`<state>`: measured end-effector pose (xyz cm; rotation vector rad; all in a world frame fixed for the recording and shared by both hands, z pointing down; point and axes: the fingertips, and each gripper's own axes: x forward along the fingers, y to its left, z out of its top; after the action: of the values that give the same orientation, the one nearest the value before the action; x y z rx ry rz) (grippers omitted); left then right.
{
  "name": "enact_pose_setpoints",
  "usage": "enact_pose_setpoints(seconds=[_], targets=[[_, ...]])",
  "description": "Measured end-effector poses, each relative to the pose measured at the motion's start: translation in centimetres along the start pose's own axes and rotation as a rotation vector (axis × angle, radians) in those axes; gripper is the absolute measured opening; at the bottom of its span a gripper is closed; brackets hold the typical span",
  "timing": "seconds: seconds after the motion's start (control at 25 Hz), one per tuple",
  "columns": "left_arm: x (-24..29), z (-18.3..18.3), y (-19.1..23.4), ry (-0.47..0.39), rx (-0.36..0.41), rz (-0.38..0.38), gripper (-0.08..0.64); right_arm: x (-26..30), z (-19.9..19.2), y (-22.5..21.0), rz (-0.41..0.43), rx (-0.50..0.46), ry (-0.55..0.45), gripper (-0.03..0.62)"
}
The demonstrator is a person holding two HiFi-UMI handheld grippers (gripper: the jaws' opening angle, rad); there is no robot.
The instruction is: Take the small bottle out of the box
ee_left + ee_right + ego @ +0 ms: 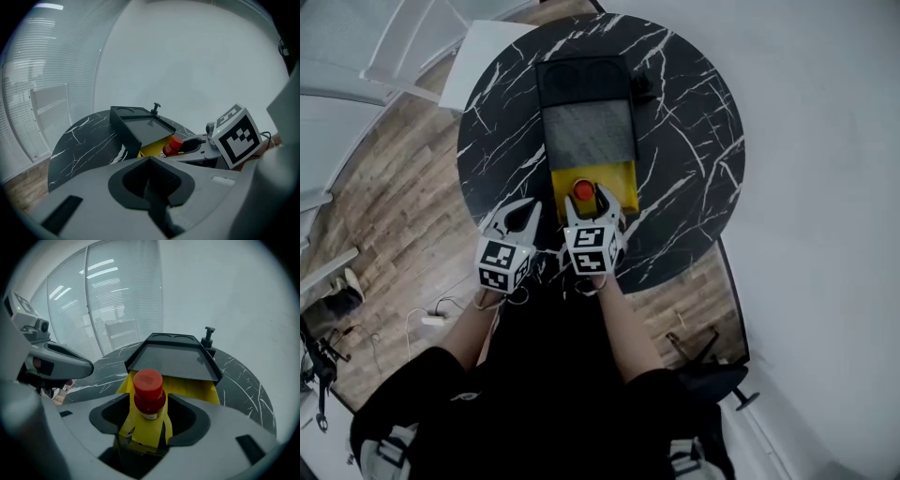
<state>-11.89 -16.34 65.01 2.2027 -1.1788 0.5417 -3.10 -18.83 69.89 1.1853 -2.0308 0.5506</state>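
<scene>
A box [623, 176] with yellow walls and a raised black lid [586, 131] lies on the round black marble table [694, 141]. In its near end stands the small bottle [583, 190] with a red cap. My right gripper [587, 201] reaches over the box's near edge. Its jaws stand wide on both sides of the bottle [149, 394], with a gap at each pad. My left gripper [520, 210] hovers just left of the box, jaws together and empty. From the left gripper view [150, 161] the bottle [174, 144] shows beside the right gripper's finger.
A small black knob-like object [642, 86] sits on the table right of the lid. A white chair [403, 47] stands beyond the table at the far left. A black chair base [712, 367] lies near my right side. Cables [431, 314] trail on the wooden floor.
</scene>
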Motion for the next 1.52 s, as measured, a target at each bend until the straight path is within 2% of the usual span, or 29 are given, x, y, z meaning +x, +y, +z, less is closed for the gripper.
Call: enact_pose_setpoints(seconds=[0.24, 0.48, 0.84, 1.2, 1.52], targets=[[0.9, 0.3, 0.6, 0.020, 0.015, -0.026, -0.003, 0.6, 0.2, -0.1, -0.015, -0.019, 0.039, 0.207], [1.5, 0.4, 1.3, 0.031, 0.014, -0.031, -0.003, 1.1, -0.1, -0.4, -0.018, -0.031, 0.071, 0.210], [1.4, 1.3, 2.2, 0.030, 0.017, -0.030, -0.003, 0.9, 0.0, -0.2, 0.022, -0.049, 0.104, 0.207], [2.0, 2.8, 2.4, 0.030, 0.048, -0.026, -0.003, -0.1, 1.9, 0.0, 0.029, -0.049, 0.036, 0.206], [2.3, 4.0, -0.5, 0.012, 0.088, -0.003, -0.003, -2.6, 3.3, -1.8, 0.031, -0.034, -0.057, 0.206]])
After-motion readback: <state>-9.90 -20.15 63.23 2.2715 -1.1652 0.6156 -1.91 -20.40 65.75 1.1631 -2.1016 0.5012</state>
